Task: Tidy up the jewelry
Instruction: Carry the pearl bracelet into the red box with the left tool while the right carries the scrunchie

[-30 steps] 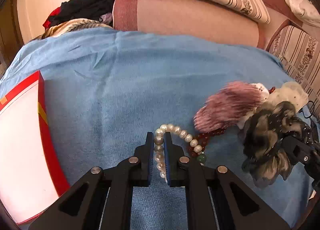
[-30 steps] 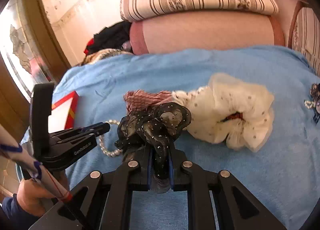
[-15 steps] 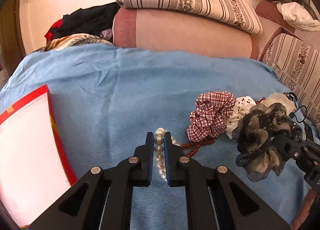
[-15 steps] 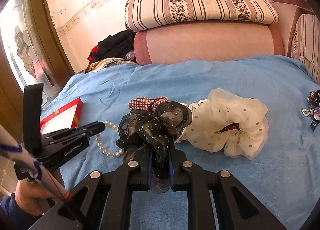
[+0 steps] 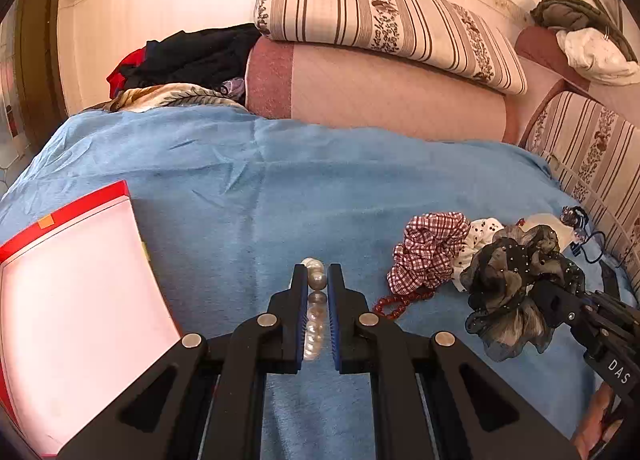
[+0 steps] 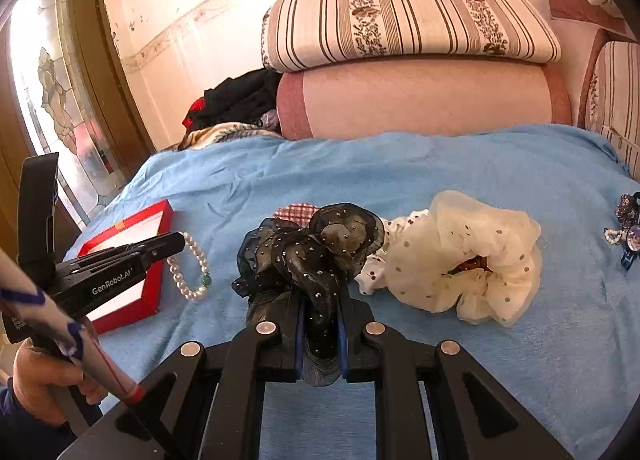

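My left gripper point(image 5: 317, 274) is shut on a white pearl bracelet point(image 5: 315, 312) and holds it above the blue bedcover; the bracelet hangs from it in the right wrist view point(image 6: 188, 268). My right gripper point(image 6: 319, 300) is shut on a black dotted scrunchie point(image 6: 312, 248), which also shows in the left wrist view point(image 5: 516, 276). A red box with a white inside point(image 5: 76, 300) lies at the left, also in the right wrist view point(image 6: 128, 260). A red checked scrunchie point(image 5: 430, 252) and a red bead bracelet point(image 5: 396, 304) lie on the cover.
A cream dotted scrunchie point(image 6: 472, 256) lies right of my right gripper. Small hair clips point(image 6: 628, 228) lie at the far right. Bolsters and striped cushions point(image 6: 408, 20) line the back; dark clothes point(image 5: 192, 56) are piled at back left.
My left gripper has lifted the pearl bracelet off the cover and drawn it left, away from the red beads. My right gripper has risen with the black scrunchie.
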A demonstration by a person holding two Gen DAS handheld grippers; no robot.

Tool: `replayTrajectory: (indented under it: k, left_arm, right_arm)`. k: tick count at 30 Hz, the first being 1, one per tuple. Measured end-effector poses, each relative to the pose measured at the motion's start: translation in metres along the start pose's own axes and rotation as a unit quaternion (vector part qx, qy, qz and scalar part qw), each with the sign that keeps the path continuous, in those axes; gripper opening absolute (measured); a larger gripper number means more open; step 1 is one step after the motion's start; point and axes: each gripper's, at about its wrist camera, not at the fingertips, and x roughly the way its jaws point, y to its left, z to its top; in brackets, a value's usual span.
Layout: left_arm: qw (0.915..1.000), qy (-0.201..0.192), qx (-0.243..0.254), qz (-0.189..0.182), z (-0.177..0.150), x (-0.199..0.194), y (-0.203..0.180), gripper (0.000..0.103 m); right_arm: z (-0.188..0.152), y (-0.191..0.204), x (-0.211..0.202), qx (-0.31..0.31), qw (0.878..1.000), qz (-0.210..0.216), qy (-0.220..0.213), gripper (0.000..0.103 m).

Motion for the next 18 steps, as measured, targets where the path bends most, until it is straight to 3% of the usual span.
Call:
replayTrajectory:
  k: [9,18]
  left_arm:
    - [0.9995,-0.026,-0.020,0.002,0.007,-0.026,0.022,0.009]
    - [0.9964,-0.042,-0.058,0.046,0.013,-0.043,0.066,0.009]
  right_arm:
    - [0.004,0.032,-0.011,-0.007,1.000,0.004,-0.013,0.013]
    - [0.021,0.080,-0.007,-0.023,0.999,0.033,-0.006,0.013]
